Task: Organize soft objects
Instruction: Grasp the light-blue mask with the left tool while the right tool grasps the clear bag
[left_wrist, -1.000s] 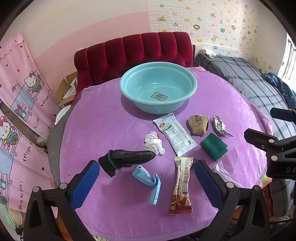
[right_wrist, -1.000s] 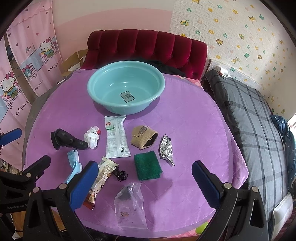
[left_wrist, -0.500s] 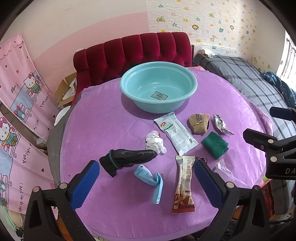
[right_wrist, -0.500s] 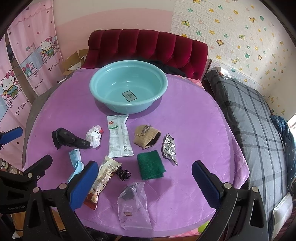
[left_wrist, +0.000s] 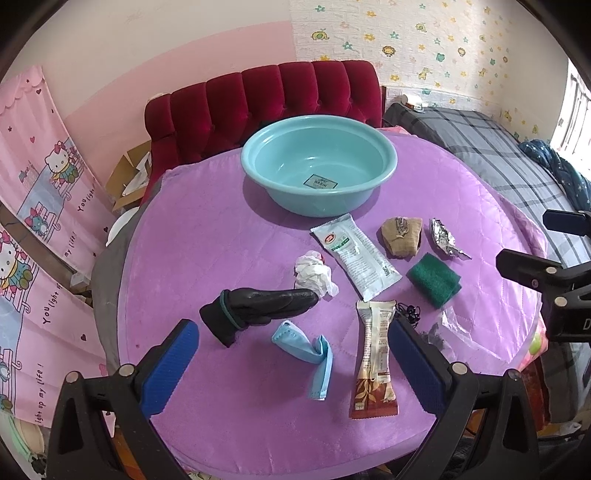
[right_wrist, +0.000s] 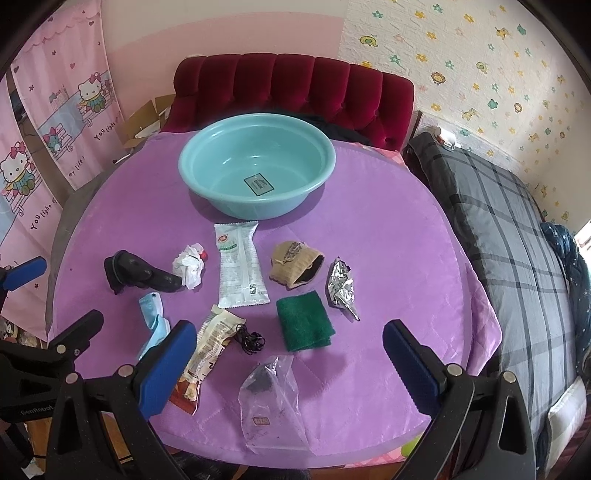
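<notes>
My left gripper (left_wrist: 291, 363) and right gripper (right_wrist: 290, 356) both hang with jaws spread wide and empty over the near edge of the purple table (right_wrist: 388, 236). The soft things lie loose mid-surface: black glove (left_wrist: 258, 306), blue cloth (left_wrist: 308, 347), green scouring pad (right_wrist: 304, 325), knitted pouch (right_wrist: 295, 266); the basin (right_wrist: 256, 168) at the far edge holds nothing. I judge the risk is pinching the snack wrapper (left_wrist: 375, 354) or earphone cord (right_wrist: 251, 339) along with a cloth, they lie so close. Since a second ago, both views have crept slightly nearer; nothing on the table has shifted.
</notes>
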